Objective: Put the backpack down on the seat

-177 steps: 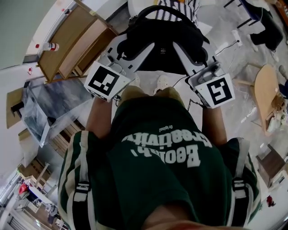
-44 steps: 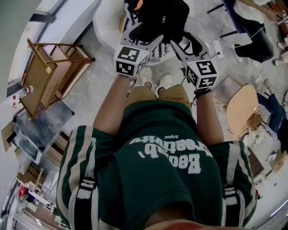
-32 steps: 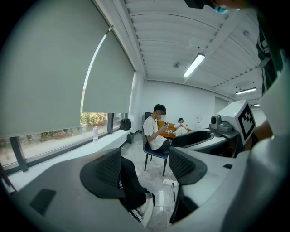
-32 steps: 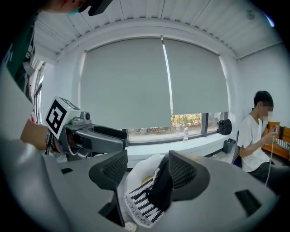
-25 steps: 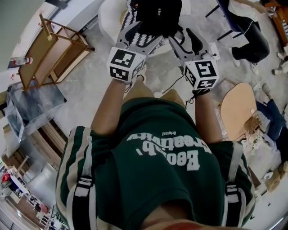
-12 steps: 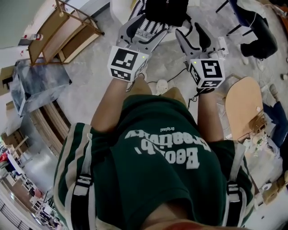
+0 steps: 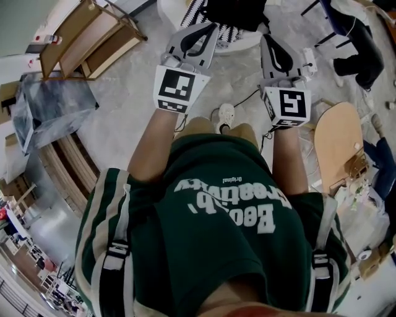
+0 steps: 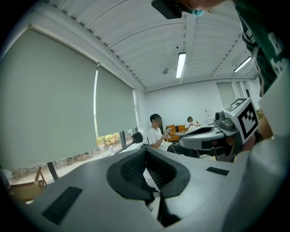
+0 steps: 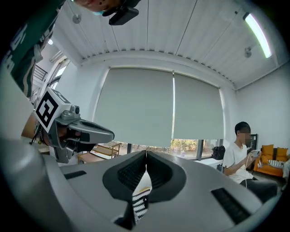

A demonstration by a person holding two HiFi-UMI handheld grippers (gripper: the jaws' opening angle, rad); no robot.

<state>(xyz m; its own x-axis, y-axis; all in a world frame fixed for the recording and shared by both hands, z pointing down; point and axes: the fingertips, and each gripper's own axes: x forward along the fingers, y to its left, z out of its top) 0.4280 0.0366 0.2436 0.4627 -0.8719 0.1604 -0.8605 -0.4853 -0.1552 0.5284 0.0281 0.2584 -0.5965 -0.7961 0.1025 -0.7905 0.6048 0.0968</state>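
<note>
The black backpack (image 7: 238, 11) rests on the white seat (image 7: 247, 43) with a black-and-white patterned cushion (image 7: 199, 7), at the head view's top edge. My left gripper (image 7: 211, 26) is held just short of the seat, apart from the backpack. Its jaws have just been closing and now meet with nothing between them (image 8: 146, 149). My right gripper (image 7: 268, 38) hangs beside it, also clear of the backpack. Its jaws have likewise just been closing and stand shut and empty (image 9: 146, 154). Each gripper view shows the other gripper alongside.
A wooden rack (image 7: 86, 34) lies tipped at the upper left, beside a wrapped grey panel (image 7: 49, 105). A wooden chair shell (image 7: 337, 139) lies on the floor at the right, a dark chair (image 7: 349, 37) beyond it. A power strip (image 7: 308, 59) and cable run near the seat.
Both grippers have drawn back from the backpack toward me and their jaws have gone from wide open to shut. The backpack stays on the seat.
</note>
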